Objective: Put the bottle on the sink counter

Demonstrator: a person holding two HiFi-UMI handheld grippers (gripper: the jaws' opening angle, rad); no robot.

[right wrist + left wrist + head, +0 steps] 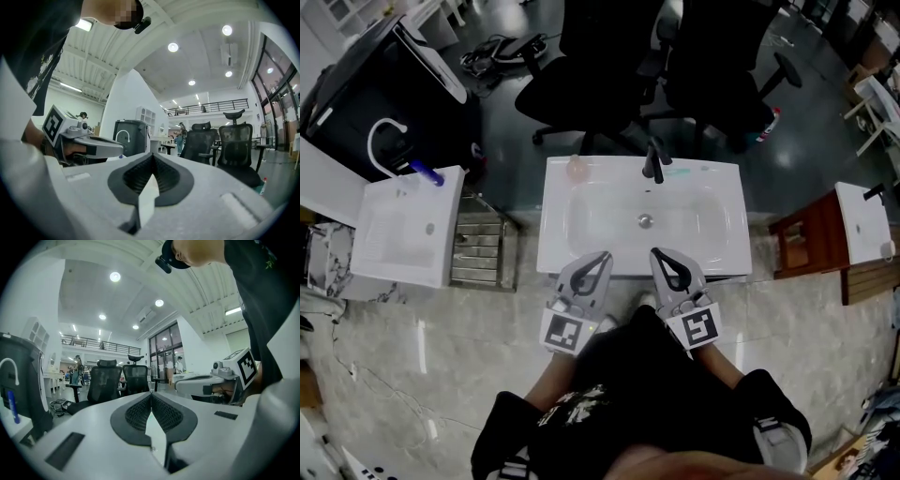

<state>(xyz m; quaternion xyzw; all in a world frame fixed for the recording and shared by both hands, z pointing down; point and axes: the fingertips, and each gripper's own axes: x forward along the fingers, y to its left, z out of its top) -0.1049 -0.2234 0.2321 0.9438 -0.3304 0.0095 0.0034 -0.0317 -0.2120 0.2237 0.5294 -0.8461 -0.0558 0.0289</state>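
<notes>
A white sink counter [559,246] with a black faucet [653,161] stands in front of me in the head view. On its back left corner lies a small pinkish, see-through object [576,167], perhaps the bottle; it is too blurred to tell. My left gripper [605,254] and right gripper [655,251] hover side by side over the counter's front edge, both shut and empty. The left gripper view shows its jaws [151,393] pressed together with nothing between them. The right gripper view shows the same [153,154]. Neither gripper touches the pinkish object.
A second white sink [403,225] with a curved white faucet stands at the left, a metal rack [483,248] beside it and a black bin [384,89] behind. A wooden cabinet [811,244] is at the right. Black office chairs [609,66] stand behind the sink.
</notes>
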